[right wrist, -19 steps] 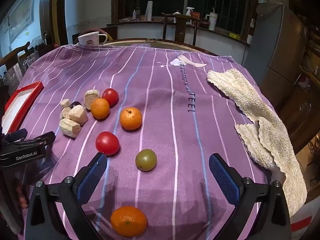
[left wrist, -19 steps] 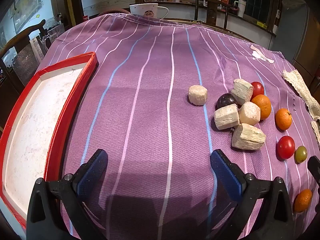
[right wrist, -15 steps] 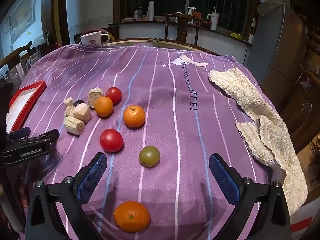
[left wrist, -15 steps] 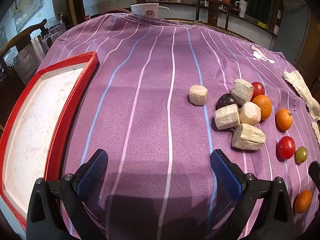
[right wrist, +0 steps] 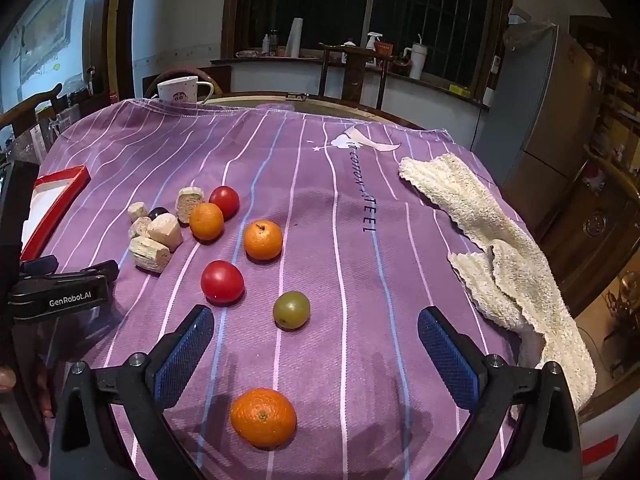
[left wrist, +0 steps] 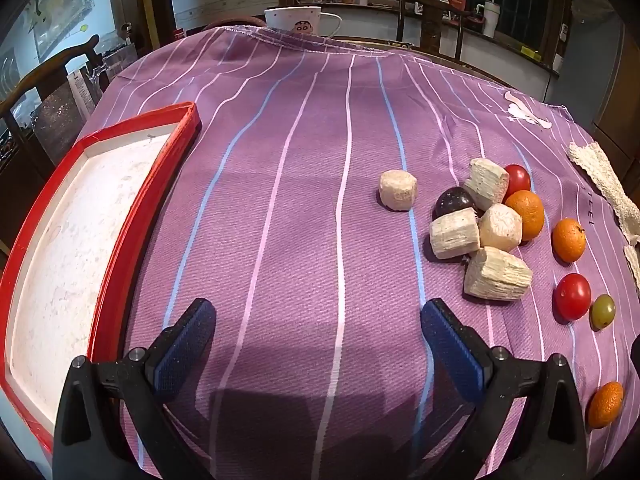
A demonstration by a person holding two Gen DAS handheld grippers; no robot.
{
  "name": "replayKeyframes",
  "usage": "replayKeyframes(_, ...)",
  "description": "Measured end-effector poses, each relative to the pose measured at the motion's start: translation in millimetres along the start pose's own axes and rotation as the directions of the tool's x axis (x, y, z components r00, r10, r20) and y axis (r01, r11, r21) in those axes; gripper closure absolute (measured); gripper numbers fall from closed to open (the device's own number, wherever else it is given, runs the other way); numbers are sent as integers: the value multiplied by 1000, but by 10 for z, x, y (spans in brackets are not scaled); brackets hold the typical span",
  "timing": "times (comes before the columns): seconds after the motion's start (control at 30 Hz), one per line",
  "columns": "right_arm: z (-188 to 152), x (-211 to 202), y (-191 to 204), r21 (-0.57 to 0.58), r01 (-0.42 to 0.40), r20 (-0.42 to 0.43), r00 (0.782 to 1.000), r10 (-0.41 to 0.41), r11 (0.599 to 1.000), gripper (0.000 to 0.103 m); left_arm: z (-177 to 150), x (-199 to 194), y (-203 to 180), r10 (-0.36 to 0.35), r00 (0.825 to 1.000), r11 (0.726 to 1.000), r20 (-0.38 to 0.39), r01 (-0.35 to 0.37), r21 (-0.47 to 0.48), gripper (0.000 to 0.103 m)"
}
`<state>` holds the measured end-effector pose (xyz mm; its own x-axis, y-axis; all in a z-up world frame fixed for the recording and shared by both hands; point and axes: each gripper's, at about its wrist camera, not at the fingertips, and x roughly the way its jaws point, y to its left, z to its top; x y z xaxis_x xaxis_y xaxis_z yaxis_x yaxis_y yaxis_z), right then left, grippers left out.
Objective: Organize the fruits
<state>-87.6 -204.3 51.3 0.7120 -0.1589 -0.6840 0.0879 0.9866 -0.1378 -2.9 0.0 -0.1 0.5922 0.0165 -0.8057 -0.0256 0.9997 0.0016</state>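
Observation:
Fruit lies on a purple striped tablecloth [left wrist: 304, 184]. In the right wrist view an orange [right wrist: 263, 417] lies between my open right gripper's [right wrist: 316, 344] jaws, with a green fruit [right wrist: 291, 309], a red tomato [right wrist: 222, 282], two more oranges [right wrist: 262, 239] and several pale cut chunks [right wrist: 150, 254] beyond. My left gripper [left wrist: 316, 346] is open and empty over bare cloth. The chunks [left wrist: 496, 279], a dark plum [left wrist: 454, 201] and oranges [left wrist: 568, 239] lie to its right. A red-rimmed white tray [left wrist: 132, 216] is on its left.
A cream towel [right wrist: 496, 256] lies along the table's right side. A white mug [left wrist: 294, 20] stands at the far edge. Chairs and a counter stand behind the table. The left gripper's body [right wrist: 60, 292] shows at the left of the right wrist view.
The right gripper has moved forward and slightly left, so the near orange now sits closer between its jaws. The left gripper has barely moved.

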Motion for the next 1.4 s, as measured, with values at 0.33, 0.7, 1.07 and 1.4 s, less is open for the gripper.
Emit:
replayKeyframes(0.33, -6, -86, -48, 8, 21, 31, 999, -21, 1000, 0, -68, -143, -121, 5, 999, 999, 34, -7, 49, 0)
replayKeyframes(0.7, -6, -354, -46, 2, 56, 114, 992, -56, 998, 0, -288, -1038, -301, 49, 939, 990, 339, -91, 107, 0)
replayKeyframes(1.07, -37, -434, -105, 22, 65, 132, 989, -68, 998, 0, -430, -1239, -272, 28, 948, 988, 316, -73, 132, 1)
replayKeyframes(1.4, -74, -529, -116, 20, 61, 147, 987, -63, 998, 0, -595, -1313, -176, -52, 949, 997, 310, 30, 76, 1)
